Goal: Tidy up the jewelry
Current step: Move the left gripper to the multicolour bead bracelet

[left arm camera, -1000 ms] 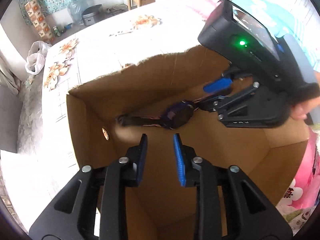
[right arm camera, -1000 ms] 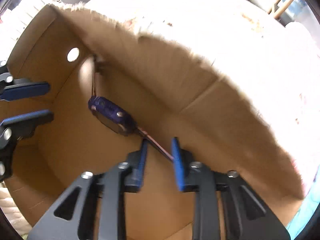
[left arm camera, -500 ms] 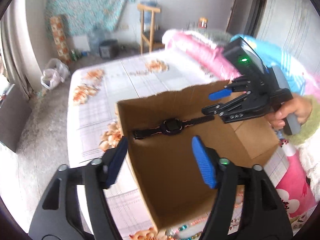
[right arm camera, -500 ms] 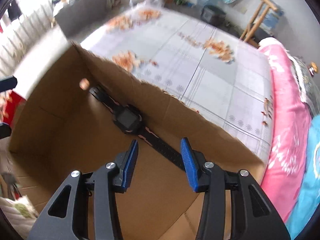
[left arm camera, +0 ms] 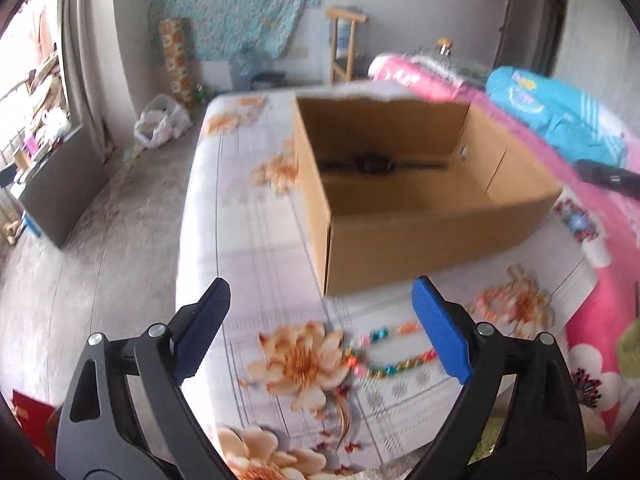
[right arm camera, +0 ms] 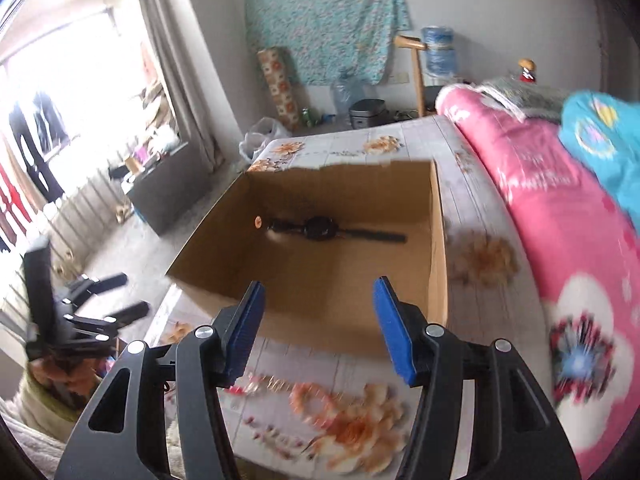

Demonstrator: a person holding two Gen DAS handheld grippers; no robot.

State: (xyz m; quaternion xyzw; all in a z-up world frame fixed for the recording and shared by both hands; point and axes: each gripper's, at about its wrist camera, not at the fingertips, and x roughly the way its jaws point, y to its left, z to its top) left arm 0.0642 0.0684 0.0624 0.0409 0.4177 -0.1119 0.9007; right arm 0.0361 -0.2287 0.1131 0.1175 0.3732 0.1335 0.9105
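Inside cardboard box (left arm camera: 420, 236): watch (left arm camera: 374, 165), flat.

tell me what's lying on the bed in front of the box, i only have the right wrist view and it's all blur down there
Observer: A looped strand of coloured beads lies on the floral sheet, just in front of the cardboard box.
Operator: is the left gripper on it
Observer: No. The left gripper holds nothing. Its jaws are opening, and the beads lie on the sheet beyond its fingertips, untouched.
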